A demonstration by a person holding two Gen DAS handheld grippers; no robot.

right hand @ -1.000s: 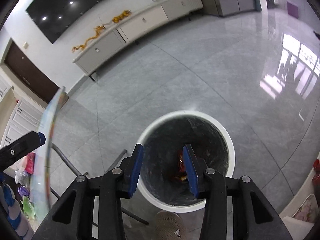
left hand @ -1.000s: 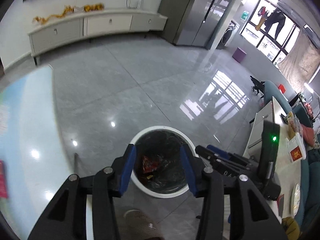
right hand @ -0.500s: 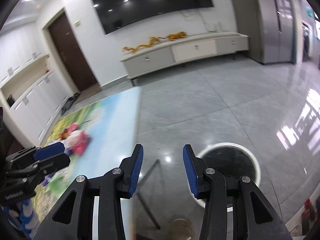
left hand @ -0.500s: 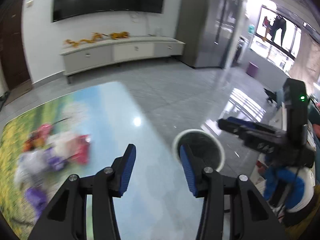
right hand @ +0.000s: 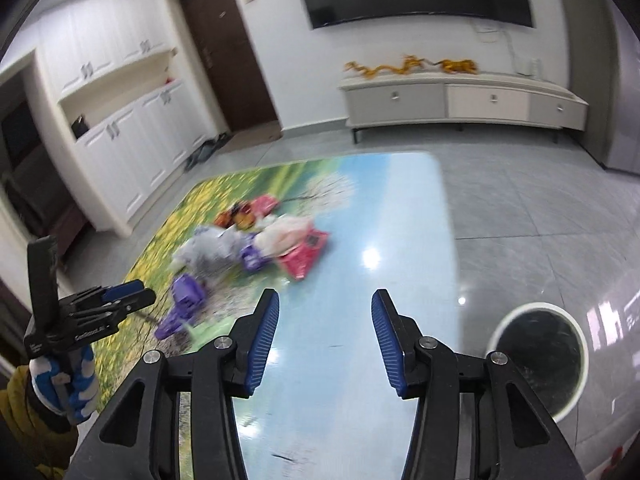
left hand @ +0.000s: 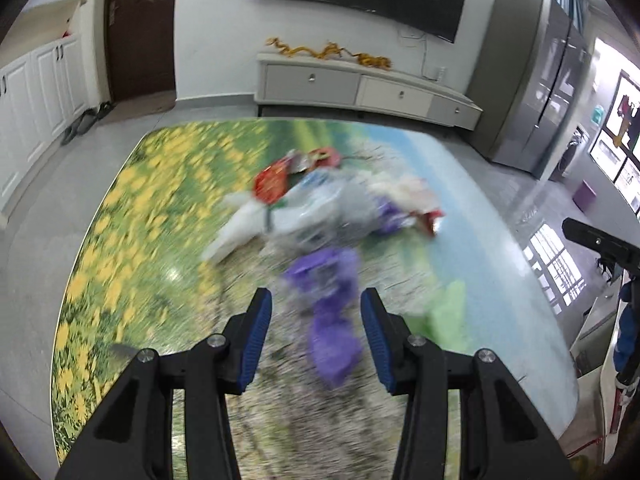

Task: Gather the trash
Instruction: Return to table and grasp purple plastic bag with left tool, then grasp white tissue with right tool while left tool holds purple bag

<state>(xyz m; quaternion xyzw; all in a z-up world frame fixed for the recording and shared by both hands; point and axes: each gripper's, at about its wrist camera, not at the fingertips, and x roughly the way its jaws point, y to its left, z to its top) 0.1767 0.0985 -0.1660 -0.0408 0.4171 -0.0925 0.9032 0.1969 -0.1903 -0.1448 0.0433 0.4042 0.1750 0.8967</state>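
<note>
Glossy desk [left hand: 500, 248] holds the trash pile [left hand: 320, 204]. The bin [right hand: 538, 356] sits on the floor to the right. A purple wrapper [left hand: 334, 320] lies straight ahead of the left tongs [left hand: 316, 336], long side pointing away. Both left and right tongs [right hand: 324, 340] are apart and hold nothing. The left is nearer.

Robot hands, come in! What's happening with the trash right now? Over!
Left gripper open, empty, over the purple wrapper. Right gripper open, empty, above bare table. Trash pile on the table, blurred. Bin on the floor. Nothing in the way.
</note>
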